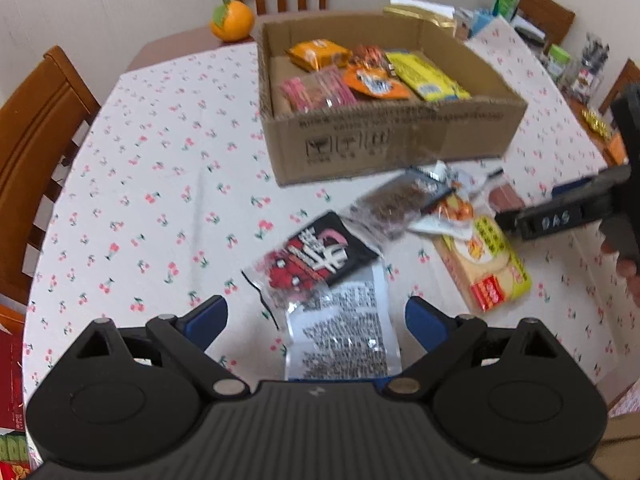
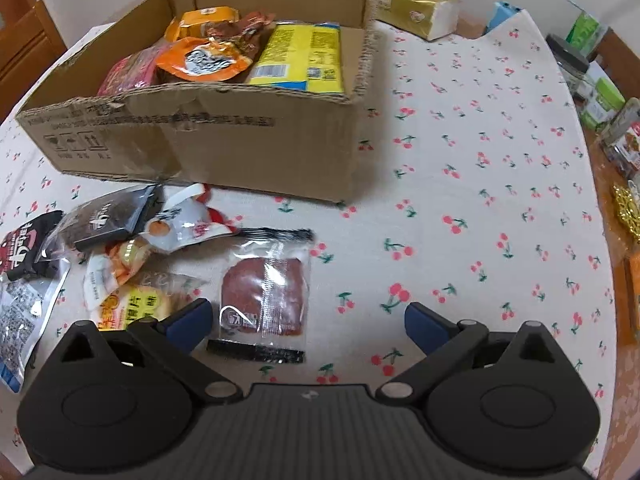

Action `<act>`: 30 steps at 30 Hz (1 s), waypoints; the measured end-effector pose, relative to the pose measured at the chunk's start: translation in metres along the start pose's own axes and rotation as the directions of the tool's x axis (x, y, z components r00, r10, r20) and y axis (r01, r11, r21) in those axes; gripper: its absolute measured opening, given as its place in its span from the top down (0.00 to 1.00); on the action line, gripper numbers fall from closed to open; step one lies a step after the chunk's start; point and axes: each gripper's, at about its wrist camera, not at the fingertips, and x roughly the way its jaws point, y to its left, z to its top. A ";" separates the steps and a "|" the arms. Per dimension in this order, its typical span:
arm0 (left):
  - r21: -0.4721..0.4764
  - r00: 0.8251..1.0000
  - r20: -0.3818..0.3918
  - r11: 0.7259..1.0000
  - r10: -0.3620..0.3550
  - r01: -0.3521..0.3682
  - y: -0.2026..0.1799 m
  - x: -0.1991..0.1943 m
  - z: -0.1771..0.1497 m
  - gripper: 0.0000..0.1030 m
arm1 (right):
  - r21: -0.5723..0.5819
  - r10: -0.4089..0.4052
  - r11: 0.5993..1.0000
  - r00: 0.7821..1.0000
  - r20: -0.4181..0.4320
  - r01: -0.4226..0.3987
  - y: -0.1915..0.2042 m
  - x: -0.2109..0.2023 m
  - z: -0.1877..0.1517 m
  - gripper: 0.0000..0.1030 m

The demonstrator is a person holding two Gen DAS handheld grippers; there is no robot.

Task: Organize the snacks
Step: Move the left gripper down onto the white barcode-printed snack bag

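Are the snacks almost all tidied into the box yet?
Partly. The cardboard box already holds several packs, like the long yellow pack and the orange pouch. Nothing is in hand: the left claw is open over the black and red pack, and the right claw is open near the clear pack with a red slice. About five or six packs are left on the tablecloth.

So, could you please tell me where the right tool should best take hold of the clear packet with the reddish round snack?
Probably the black sealed strip along the near edge of the clear packet. It lies flat just ahead of the open right tool, so come in low from the near side and pinch that thin seam rather than the round snack.
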 end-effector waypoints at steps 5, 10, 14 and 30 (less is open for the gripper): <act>0.011 0.998 -0.053 1.000 -0.015 0.016 -0.007 0.016 -0.009 0.07 | 0.002 -0.001 1.000 1.000 0.003 0.001 -0.001 -0.001 -0.001 0.00; 0.034 0.996 -0.088 0.999 -0.011 0.014 -0.017 0.028 -0.016 0.07 | -0.004 0.001 1.000 1.000 0.012 -0.001 -0.001 -0.002 -0.002 0.00; 0.026 0.995 -0.098 1.000 -0.006 0.009 -0.022 0.033 -0.020 0.08 | -0.009 0.003 1.000 1.000 0.014 -0.003 -0.001 -0.002 -0.002 0.00; -0.030 0.998 -0.061 0.999 -0.016 0.015 -0.021 0.033 -0.018 0.28 | -0.043 0.021 0.999 0.999 0.026 -0.019 -0.001 -0.001 -0.001 0.00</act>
